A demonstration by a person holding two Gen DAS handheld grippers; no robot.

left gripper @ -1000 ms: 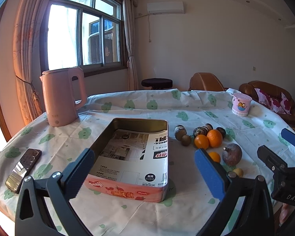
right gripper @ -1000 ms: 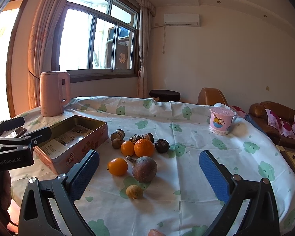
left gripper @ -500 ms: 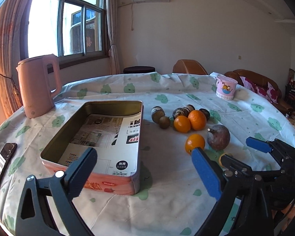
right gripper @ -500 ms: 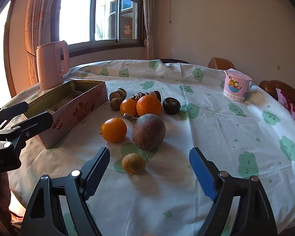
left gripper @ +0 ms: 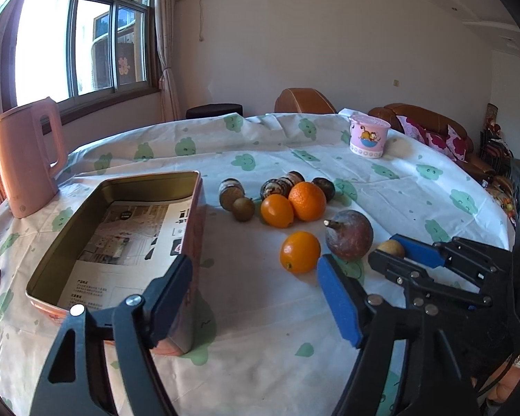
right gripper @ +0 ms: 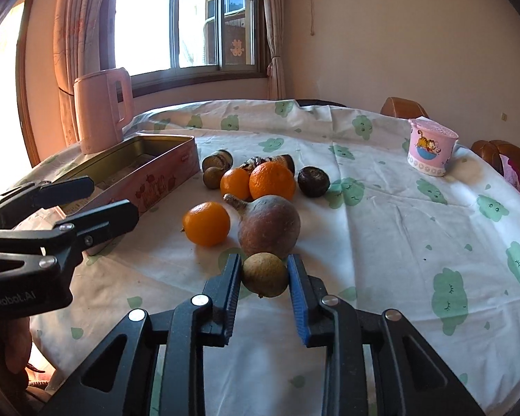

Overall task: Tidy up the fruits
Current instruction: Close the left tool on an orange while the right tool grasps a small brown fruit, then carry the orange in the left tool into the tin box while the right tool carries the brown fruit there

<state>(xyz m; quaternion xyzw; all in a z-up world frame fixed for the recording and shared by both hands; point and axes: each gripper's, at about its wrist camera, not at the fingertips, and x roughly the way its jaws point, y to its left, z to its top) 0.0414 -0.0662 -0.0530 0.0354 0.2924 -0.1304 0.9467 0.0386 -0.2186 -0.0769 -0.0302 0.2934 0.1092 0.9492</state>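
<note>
White tablecloth (right gripper: 381,228) printed with green cloud faces. Pink kettle (right gripper: 100,111). Pink tin (right gripper: 149,187), gold inside, red fruit print on wall. Three oranges (right gripper: 206,223), bright orange. Reddish-brown mottled fruit (right gripper: 268,225); small tan-olive fruit (right gripper: 265,275). Pink cartoon-cat cup (right gripper: 430,152). Blue gripper pads (right gripper: 296,287).

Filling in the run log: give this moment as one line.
right gripper: shut on small tan fruit | left gripper: closing, nothing between jaws | tin: no fruit visible
</note>
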